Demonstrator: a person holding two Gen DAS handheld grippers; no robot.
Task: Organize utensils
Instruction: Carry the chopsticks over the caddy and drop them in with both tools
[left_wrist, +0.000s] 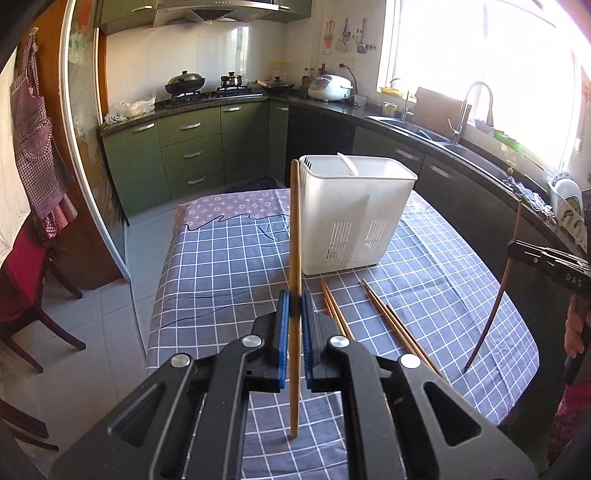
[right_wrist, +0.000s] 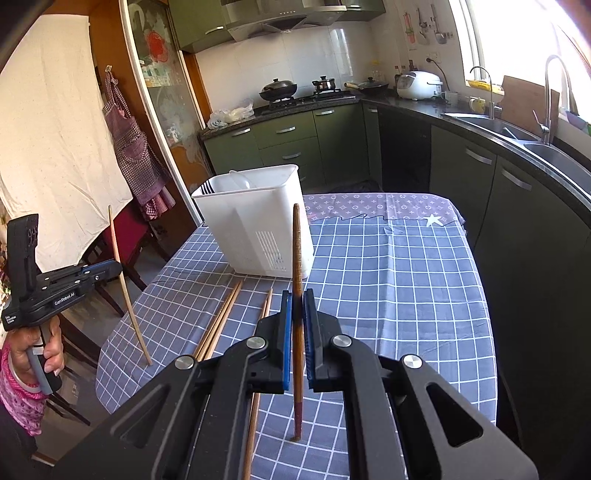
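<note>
Kitchen's pretty lived-in: a checked apron (right_wrist: 131, 147) hangs by the glass door, a lidded wok (left_wrist: 184, 82) sits on the stove, and a white rice cooker (left_wrist: 330, 87) sits in the back corner of the worktop, with a tall faucet (left_wrist: 474, 107) under the bright window.

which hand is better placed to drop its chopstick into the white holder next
Probably left: the left tongs hold their chopstick upright beside the holder; the right tongs sit further off.
</note>
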